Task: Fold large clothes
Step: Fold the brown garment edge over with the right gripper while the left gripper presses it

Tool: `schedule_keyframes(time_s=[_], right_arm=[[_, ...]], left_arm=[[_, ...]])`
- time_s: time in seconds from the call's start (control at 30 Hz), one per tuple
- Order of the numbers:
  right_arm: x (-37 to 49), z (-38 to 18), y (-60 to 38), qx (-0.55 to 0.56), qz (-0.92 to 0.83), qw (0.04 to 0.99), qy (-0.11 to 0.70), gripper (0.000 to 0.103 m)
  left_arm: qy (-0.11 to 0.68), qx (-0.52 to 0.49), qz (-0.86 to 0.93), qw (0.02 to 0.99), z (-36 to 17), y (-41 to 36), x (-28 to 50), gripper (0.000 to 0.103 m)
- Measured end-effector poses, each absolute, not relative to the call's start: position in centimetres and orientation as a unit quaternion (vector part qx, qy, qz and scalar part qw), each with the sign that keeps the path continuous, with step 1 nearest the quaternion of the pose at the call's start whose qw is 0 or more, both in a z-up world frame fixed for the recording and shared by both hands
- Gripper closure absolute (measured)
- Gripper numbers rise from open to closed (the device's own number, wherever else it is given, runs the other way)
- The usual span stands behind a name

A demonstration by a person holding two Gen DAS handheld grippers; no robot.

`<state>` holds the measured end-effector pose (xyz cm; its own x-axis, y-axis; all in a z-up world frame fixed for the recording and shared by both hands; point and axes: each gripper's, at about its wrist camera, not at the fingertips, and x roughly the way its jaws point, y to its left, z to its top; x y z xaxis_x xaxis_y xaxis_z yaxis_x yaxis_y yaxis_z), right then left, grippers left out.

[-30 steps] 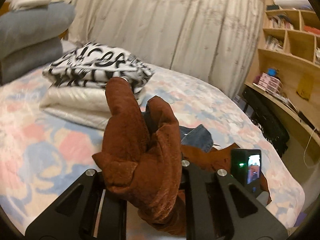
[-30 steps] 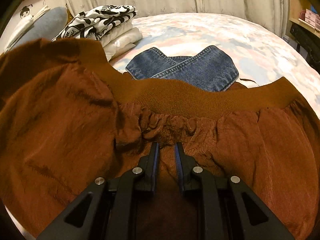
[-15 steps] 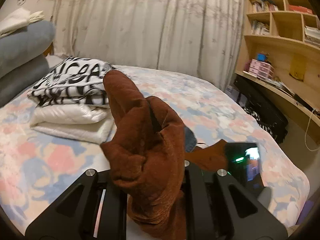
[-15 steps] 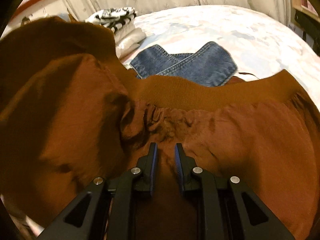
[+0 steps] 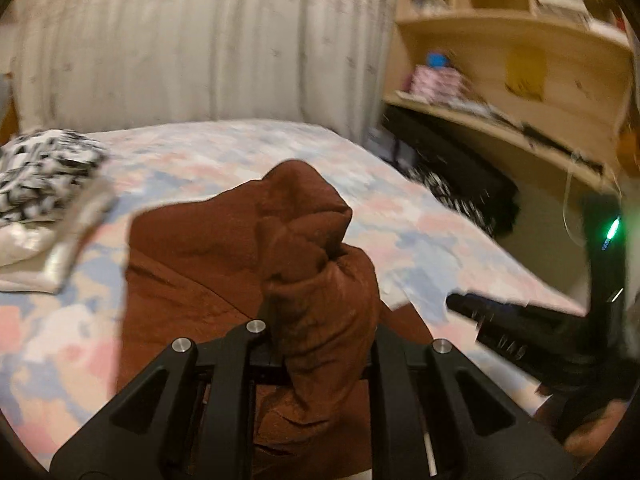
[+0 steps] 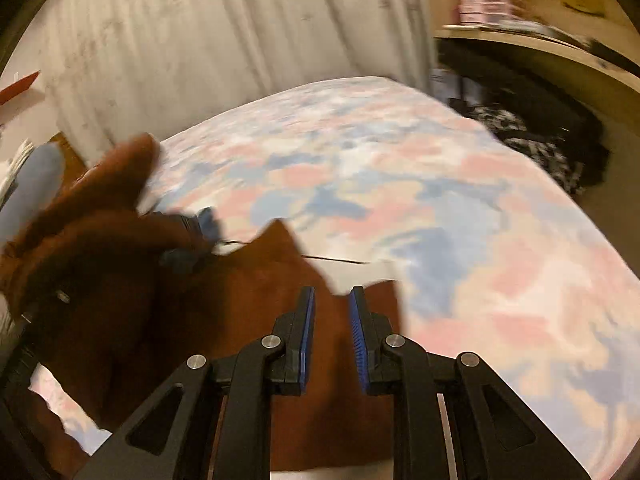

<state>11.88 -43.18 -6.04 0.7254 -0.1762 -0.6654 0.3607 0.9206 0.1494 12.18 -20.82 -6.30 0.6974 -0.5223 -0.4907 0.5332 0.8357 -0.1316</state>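
Note:
A rust-brown garment (image 5: 304,248) is bunched between the fingers of my left gripper (image 5: 320,320), which is shut on it and holds it above the bed. The rest of the garment hangs and spreads over the bedspread (image 6: 240,320). My right gripper (image 6: 332,312) is open a little, with bare blue pads (image 6: 309,320) over the brown cloth, holding nothing. It also shows at the right of the left wrist view (image 5: 520,328). A bit of blue denim (image 6: 200,220) peeks out beside the brown cloth.
The bed has a pink, blue and white bedspread (image 6: 440,200). A stack of folded clothes with a black-and-white top (image 5: 40,176) lies at the left. Curtains (image 5: 200,40) hang behind. Wooden shelves (image 5: 520,60) and dark bags (image 5: 460,184) stand at the right.
My right gripper has let go of the brown garment's hem and swung right. The garment has dropped onto the bed. My left gripper, still clamped on the cloth, turned right.

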Motion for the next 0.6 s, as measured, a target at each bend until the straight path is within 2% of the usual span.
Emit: schedule_keyframes(time_s=[0.3, 0.43, 0.5, 0.53, 0.57, 0.6], right_arm=[[8.3, -8.2, -48.2, 0.168, -0.172, 0.908, 0.342, 0.085], [8.6, -9.5, -49.0, 0.173, -0.183, 0.898, 0.361, 0.085], [8.9, -10.0, -49.3, 0.178, -0.180, 0.895, 0.367, 0.085], [8.7, -10.0, -49.2, 0.179, -0.180, 0.894, 0.368, 0.085], [8.5, -9.7, -49.2, 0.180, -0.179, 0.895, 0.367, 0.082], [8.2, -9.6, -49.1, 0.180, -0.178, 0.896, 0.364, 0.077]], left_arm=[[0.289, 0.112, -0.327, 0.893, -12.9, -30.3, 7.7, 0.092], [0.356, 0.136, -0.327, 0.865, -16.4, -32.4, 9.1, 0.091], [0.351, 0.128, -0.335, 0.865, -16.1, -32.4, 8.8, 0.085], [0.347, 0.126, -0.348, 0.862, -15.9, -32.2, 8.6, 0.077], [0.349, 0.123, -0.359, 0.857, -15.6, -32.0, 8.7, 0.062], [0.355, 0.116, -0.375, 0.849, -15.3, -31.8, 8.7, 0.053]])
